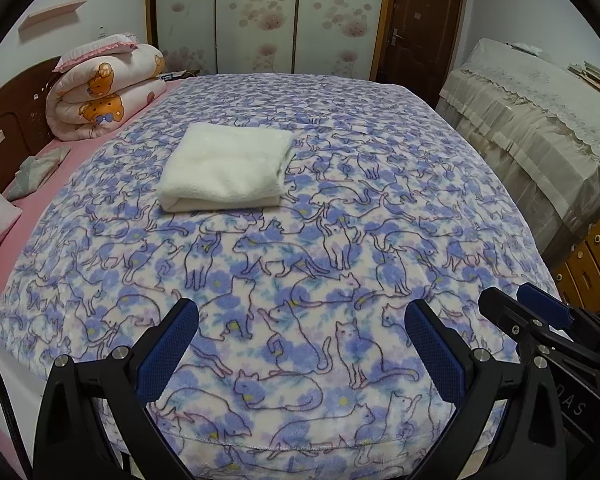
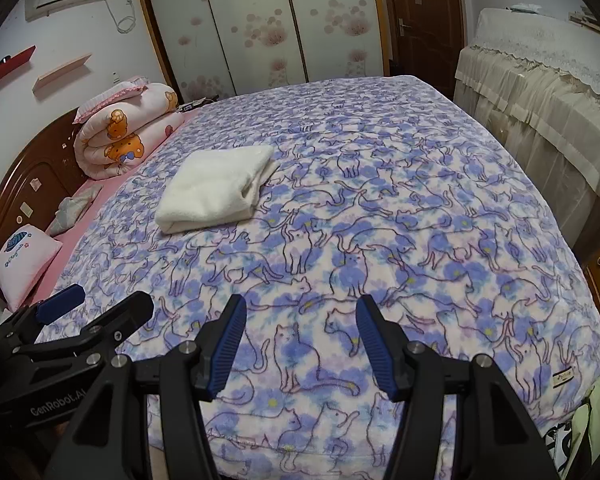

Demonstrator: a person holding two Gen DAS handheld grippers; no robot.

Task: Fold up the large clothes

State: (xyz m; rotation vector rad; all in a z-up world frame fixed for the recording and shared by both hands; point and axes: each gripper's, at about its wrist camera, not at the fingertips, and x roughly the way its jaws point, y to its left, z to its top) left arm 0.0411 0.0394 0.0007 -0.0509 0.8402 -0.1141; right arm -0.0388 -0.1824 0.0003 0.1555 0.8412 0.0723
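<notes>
A white fleece garment (image 1: pixel 226 168) (image 2: pixel 218 188) lies folded into a neat rectangle on the bed, left of its middle. It rests on a blanket printed with purple cats and flowers (image 1: pixel 300 260) (image 2: pixel 380 240). My left gripper (image 1: pixel 302 308) hovers over the bed's near edge, jaws wide open with nothing between them. My right gripper (image 2: pixel 300 304) hangs beside it, also open and empty. Both are well short of the garment. Each gripper shows at the edge of the other's view: the right gripper (image 1: pixel 520 300) and the left gripper (image 2: pixel 104 300).
A rolled bear-print quilt (image 1: pixel 108 92) (image 2: pixel 132 132) and a pink pillow (image 2: pixel 24 256) lie by the brown headboard (image 1: pixel 8 132). A lace-covered cabinet (image 1: pixel 540 128) (image 2: pixel 540 100) stands right of the bed. Wardrobe doors (image 1: pixel 260 16) and a brown door (image 1: pixel 424 20) are behind. Green cloth (image 2: pixel 592 420) sits low right.
</notes>
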